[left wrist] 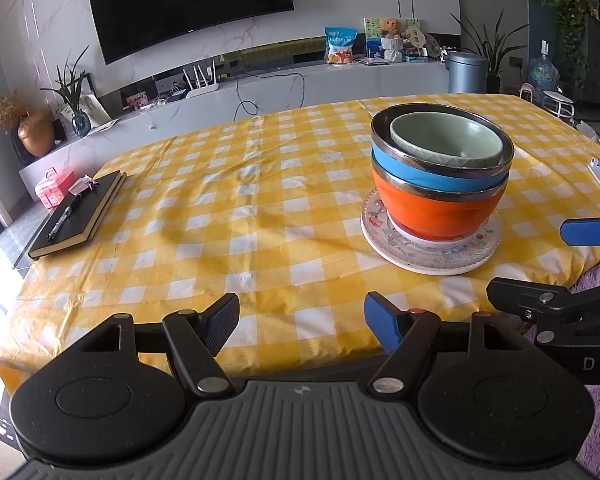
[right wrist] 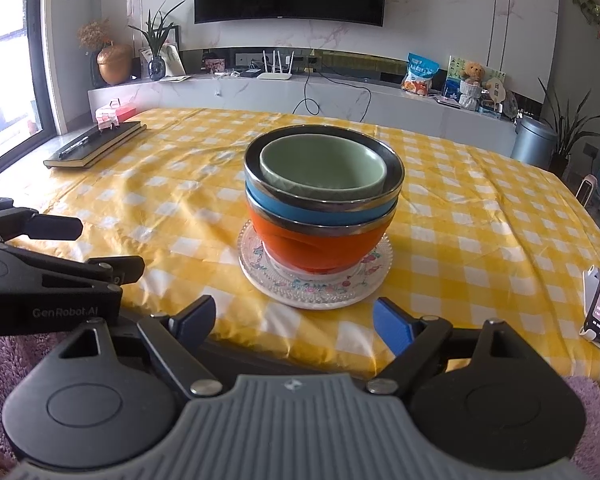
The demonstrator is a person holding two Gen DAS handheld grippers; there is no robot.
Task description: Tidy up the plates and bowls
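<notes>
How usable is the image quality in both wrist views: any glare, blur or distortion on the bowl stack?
Left wrist view: bowl stack sharp, strong fisheye bending of the television, soft daylight, faint shadows on the tablecloth. Right wrist view: stack equally sharp, window at left blown out, corners darkened.

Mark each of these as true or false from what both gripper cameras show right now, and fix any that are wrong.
1. The green bowl sits on top, nested in the blue bowl. True.
2. The orange bowl stands straight on the tablecloth. False: it stands on a patterned glass plate, which lies on a white plate.
3. The left gripper holds a bowl. False: it is open and holds nothing, back at the near table edge.
4. The right gripper is open with nothing between its fingers. True.
5. A pen lies on the black notebook. True.
</notes>
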